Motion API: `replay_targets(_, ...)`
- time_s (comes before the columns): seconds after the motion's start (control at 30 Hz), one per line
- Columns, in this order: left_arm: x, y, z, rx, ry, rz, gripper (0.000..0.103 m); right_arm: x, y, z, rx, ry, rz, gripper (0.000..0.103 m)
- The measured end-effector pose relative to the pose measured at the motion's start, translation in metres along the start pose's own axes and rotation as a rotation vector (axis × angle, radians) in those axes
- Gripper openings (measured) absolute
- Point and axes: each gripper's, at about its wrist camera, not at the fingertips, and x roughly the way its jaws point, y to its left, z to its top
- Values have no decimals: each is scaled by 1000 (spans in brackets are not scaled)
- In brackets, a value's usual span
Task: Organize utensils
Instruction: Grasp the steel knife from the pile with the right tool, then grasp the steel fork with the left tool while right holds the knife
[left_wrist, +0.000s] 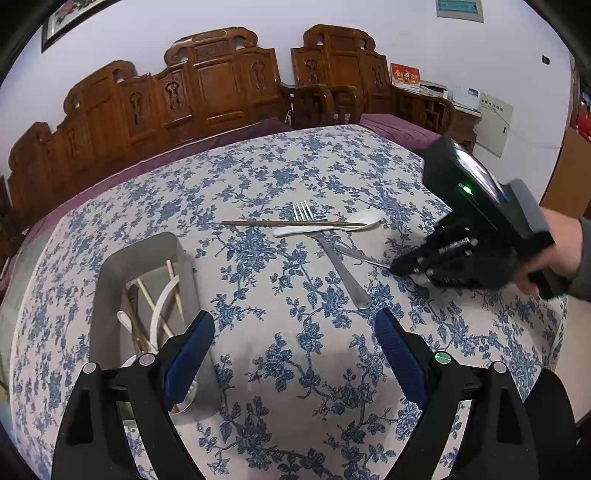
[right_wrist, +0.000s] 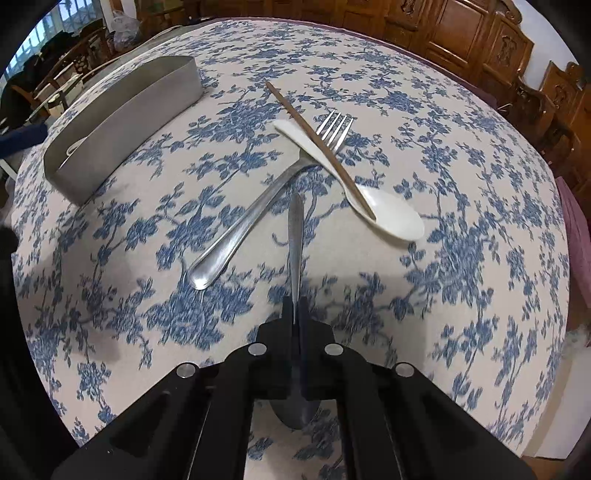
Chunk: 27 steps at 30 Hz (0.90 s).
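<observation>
On the floral tablecloth (right_wrist: 461, 184), the right gripper (right_wrist: 295, 314) is clamping a metal spoon (right_wrist: 295, 236); ahead of its jaws a fork (right_wrist: 251, 218), white spoon (right_wrist: 395, 218) and chopstick (right_wrist: 314, 140) are waiting (holder (left_wrist: 107, 280) partly filled); the left gripper (left_wrist: 295, 350) is gaping empty.

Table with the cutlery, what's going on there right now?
A person is sorting utensils with two handheld grippers. The right gripper is shut on a metal spoon. The left gripper hangs open near the holder. A fork, white spoon and chopstick lie crossed on the tablecloth.
</observation>
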Motion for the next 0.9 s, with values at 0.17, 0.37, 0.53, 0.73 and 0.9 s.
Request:
replay_targets(0.17, 17, -4, 8, -15, 26, -13, 85, -12, -4, -13, 56, -52, -19, 3)
replay_targets(0.37, 48, -3, 27, -53, 58, -10, 85, -29, -24, -29, 152, -113, -25, 3)
replay_targets(0.53, 79, -8, 44, -82, 96, -6, 85, -42, -39, -45, 220, -156, -36, 3)
replay_targets(0.73, 123, -26, 58, -83, 170, -2, 79, -46, -44, -57, 254, -177, -31, 4)
replay_targets(0.9, 154, -35, 68, -82, 246, 38, 64, -47, -45, -64, 261, -189, -20, 4)
